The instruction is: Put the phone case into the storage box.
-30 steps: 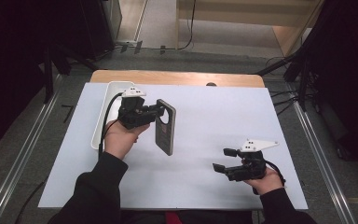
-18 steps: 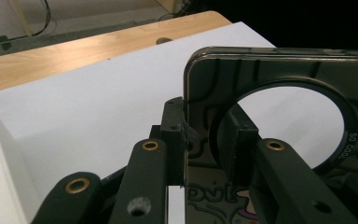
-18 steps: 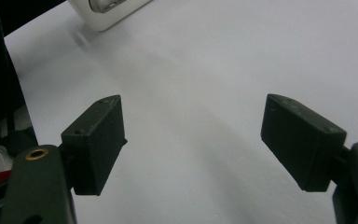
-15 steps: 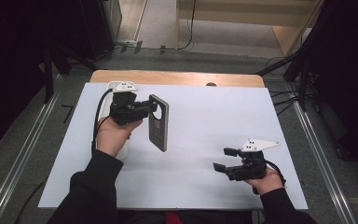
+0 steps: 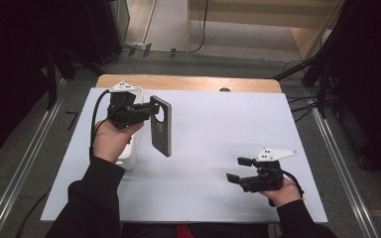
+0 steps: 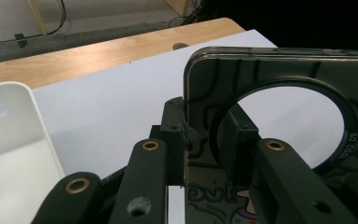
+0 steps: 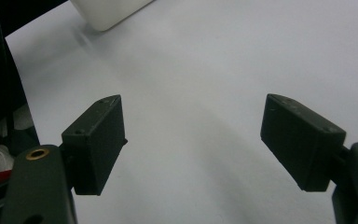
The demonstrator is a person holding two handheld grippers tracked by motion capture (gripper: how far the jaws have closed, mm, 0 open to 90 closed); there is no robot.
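A dark phone case with a large round camera opening hangs upright above the white table sheet, left of centre. My left gripper is shut on its upper edge. In the left gripper view the jaws clamp the case beside the round ring, with my left gripper pinching the thin wall. My right gripper rests low near the front right of the sheet, pointing left. It stands open, and in the right gripper view my right gripper has only bare white sheet between its pads.
A white tray lies under and beside the left hand at the sheet's left edge; its rim shows in the left gripper view. A strip of bare wooden tabletop runs along the far edge. Dark floor and metal rails flank the table.
The left hand has carried the phone case leftward and a little up and away, over the tray's edge. The right hand has stayed in place.
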